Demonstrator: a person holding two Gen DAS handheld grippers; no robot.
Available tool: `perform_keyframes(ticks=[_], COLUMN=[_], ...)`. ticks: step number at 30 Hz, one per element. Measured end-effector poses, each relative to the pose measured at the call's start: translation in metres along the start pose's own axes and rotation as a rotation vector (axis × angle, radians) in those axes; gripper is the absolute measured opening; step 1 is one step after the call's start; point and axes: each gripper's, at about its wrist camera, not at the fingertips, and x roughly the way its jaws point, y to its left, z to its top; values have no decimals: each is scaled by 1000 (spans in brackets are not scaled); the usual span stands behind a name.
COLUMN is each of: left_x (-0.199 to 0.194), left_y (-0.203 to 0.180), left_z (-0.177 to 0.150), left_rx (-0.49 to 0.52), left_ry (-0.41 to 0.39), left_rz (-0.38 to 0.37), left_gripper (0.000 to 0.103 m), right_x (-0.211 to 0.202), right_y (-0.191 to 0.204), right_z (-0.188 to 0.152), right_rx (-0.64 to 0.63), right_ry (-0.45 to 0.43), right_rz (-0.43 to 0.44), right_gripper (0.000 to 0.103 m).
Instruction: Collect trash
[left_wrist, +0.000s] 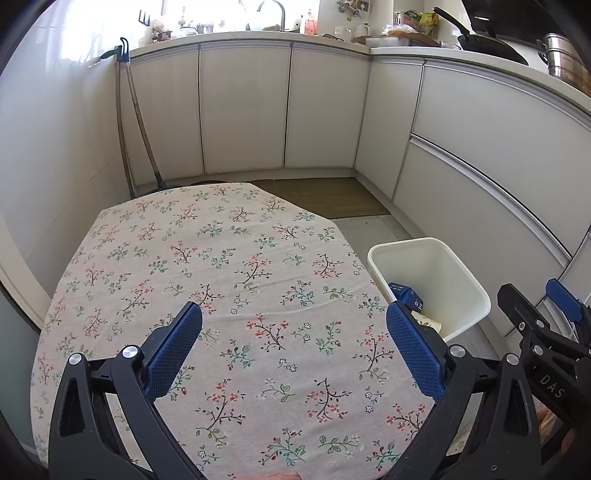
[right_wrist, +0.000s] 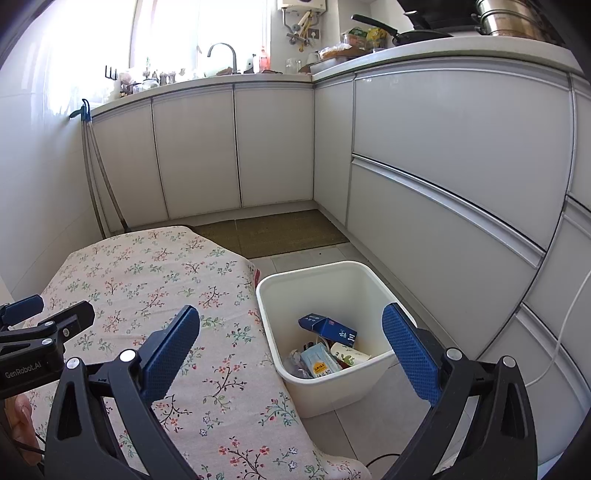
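**Kitchen table and waste bin: both tongs released, trash in bin**

- Left gripper (left_wrist: 294, 339): blue-padded fingers spread wide, nothing between them; held over the table, pointing toward the far cabinets.
- Right gripper (right_wrist: 290, 343): fingers likewise spread wide and bare; held over the table's right edge, with the bin seen between its fingers. It also shows at the right margin of the left wrist view (left_wrist: 546, 306).
- Table (left_wrist: 221, 258): covered with a cream cloth printed with small floral sprigs; its visible surface carries no items.
- White plastic bin (right_wrist: 369, 391): rectangular, standing on the tiled floor just beside the table's right edge.
- Trash, all inside the bin: a dark blue carton (right_wrist: 328, 326) lying tilted on top; a light blue packet with an orange label (right_wrist: 319, 363) beneath it; a small white cup-like item with a green print (right_wrist: 349, 356) to the right; crumpled wrappers at the bottom, too jumbled to identify.
- Floor mat (right_wrist: 273, 230): brown, lying before the white cabinets (right_wrist: 236, 147) beyond the table.
- Two long handles (left_wrist: 129, 129): leaning in the left corner against the wall.
- Countertop: sink tap (right_wrist: 223, 55), bottles, a black frying pan (right_wrist: 406, 33) and a steel pot (right_wrist: 517, 18).
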Motion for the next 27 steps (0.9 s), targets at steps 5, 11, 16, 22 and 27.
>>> perform_keyframes(ticks=[5,11,16,22,27], left_x=[1,0,3,2,2], left_y=[0,-2,-3,-6,-6], left_z=[0,-2,-3,-2,-1], left_rx=[1,8,11,16,5], left_ry=[4,-2,3,4,12], left_rz=[-8,-39,-66,-64,-60], left_gripper=[95,84,79,90,95], right_x=[0,2,3,3,3], right_y=[0,0,0,-1,0], right_z=[-1,-1,0,1,0], right_rx=[2,9,13,15,10], right_ry=[5,18,28,27,25], right_rz=[-3,-2,-1,-3,-6], right_gripper=[96,96,96,96,96])
